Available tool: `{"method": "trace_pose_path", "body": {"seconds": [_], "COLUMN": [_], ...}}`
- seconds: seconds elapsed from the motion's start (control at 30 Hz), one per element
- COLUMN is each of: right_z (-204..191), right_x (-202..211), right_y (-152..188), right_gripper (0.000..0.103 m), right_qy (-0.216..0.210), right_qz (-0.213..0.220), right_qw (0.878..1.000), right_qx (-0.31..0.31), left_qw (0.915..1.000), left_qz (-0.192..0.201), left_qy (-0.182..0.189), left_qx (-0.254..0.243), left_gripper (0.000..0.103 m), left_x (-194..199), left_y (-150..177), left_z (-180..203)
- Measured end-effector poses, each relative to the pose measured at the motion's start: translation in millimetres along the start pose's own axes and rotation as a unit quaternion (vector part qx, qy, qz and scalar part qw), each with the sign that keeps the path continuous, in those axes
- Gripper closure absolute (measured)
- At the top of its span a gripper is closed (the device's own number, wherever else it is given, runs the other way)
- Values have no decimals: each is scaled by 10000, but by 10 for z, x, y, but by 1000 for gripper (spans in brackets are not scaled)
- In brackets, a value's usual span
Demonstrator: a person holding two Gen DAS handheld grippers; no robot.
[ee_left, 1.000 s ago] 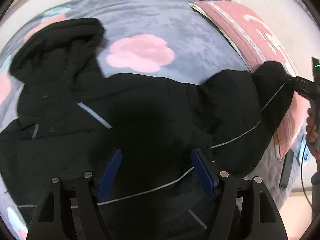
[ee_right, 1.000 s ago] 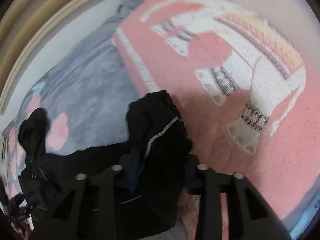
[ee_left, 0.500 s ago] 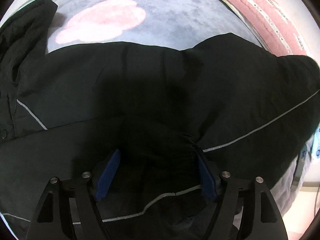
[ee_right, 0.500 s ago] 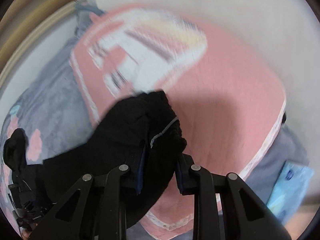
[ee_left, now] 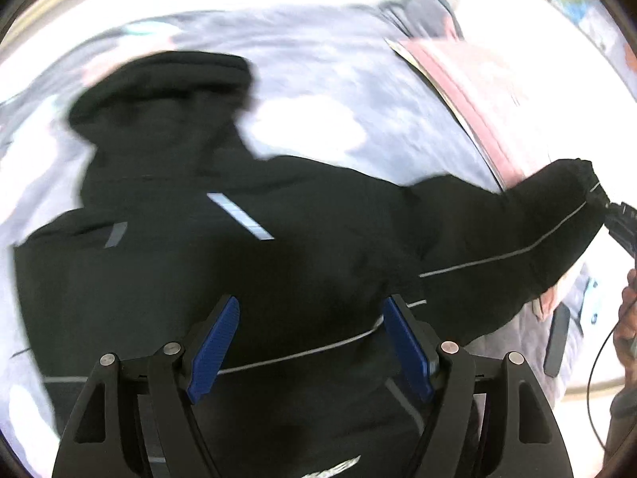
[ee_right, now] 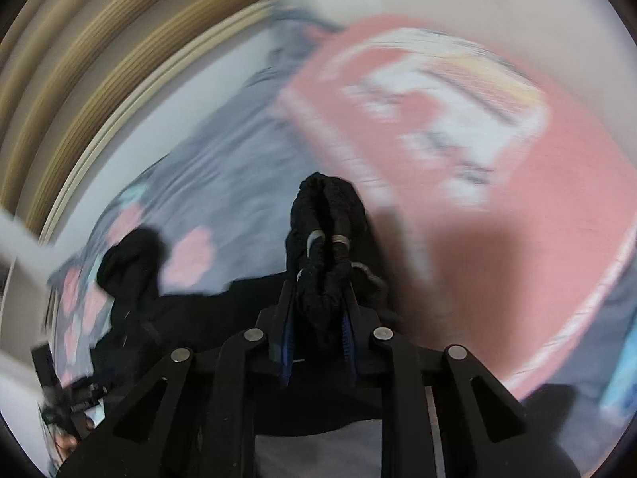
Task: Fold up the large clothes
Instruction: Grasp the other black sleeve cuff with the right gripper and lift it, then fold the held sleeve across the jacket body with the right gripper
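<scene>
Here the right gripper (ee_right: 318,275) pinched the black jacket's (ee_left: 278,271) sleeve cuff (ee_right: 324,219) over the bed (ee_left: 318,79), while the left gripper (ee_left: 310,314) hung above the jacket, jaws spread.

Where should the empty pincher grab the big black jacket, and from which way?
A guess: grab the hem edge nearest the left gripper, coming straight down with its open jaws across the grey stripe. The jacket lies flat on the bed, so only an edge gives something to pinch. The right gripper already clamps the sleeve cuff, so the other sleeve's end would also do.
</scene>
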State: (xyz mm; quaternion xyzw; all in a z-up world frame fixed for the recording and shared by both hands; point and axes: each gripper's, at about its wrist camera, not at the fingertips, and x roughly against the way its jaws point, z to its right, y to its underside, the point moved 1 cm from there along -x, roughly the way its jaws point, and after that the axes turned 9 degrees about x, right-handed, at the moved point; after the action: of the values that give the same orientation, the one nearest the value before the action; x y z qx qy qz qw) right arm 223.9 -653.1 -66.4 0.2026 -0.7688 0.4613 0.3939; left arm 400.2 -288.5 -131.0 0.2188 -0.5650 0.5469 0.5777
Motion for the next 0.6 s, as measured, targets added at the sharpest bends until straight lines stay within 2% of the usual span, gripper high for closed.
{"method": "trace_pose_path", "body": {"seconds": [0.1, 0.2, 0.3, 0.4, 0.43, 0.53, 0.6], "right_z": [-724, -1524, -2452, -3215, -3540, -4163, -4608], "right_x": [-106, -257, -416, -587, -700, -982, -1278], "right_y": [16, 103, 300, 519, 633, 929, 1185], "right_gripper": [82, 82, 82, 82, 82, 82, 82], "right_qy": [-287, -824, -1468, -1826, -2030, -2302, -2316], "right_qz": [-37, -202, -464, -720, -883, -1229, -1517], "right_qw": [9984, 9917, 9752, 9565, 9463, 9250, 9108], "right_qx": [485, 969, 1588, 2156, 2355, 2762, 3063], "left_qw": [9993, 9967, 9918, 9846, 9814, 9739, 9672], "left_qz": [219, 421, 597, 728, 778, 887, 961], "left_qy": [-144, -305, -424, -540, -598, -795, -953], "left_qx": [259, 622, 1045, 1492, 1649, 1932, 2150], "left_gripper": [27, 27, 27, 27, 27, 27, 27], "left_x": [301, 520, 713, 882, 932, 1011, 1075], "left_y": [77, 184, 317, 469, 530, 647, 756], "left_z": [-373, -731, -1177, -1613, -1770, -2088, -2313]}}
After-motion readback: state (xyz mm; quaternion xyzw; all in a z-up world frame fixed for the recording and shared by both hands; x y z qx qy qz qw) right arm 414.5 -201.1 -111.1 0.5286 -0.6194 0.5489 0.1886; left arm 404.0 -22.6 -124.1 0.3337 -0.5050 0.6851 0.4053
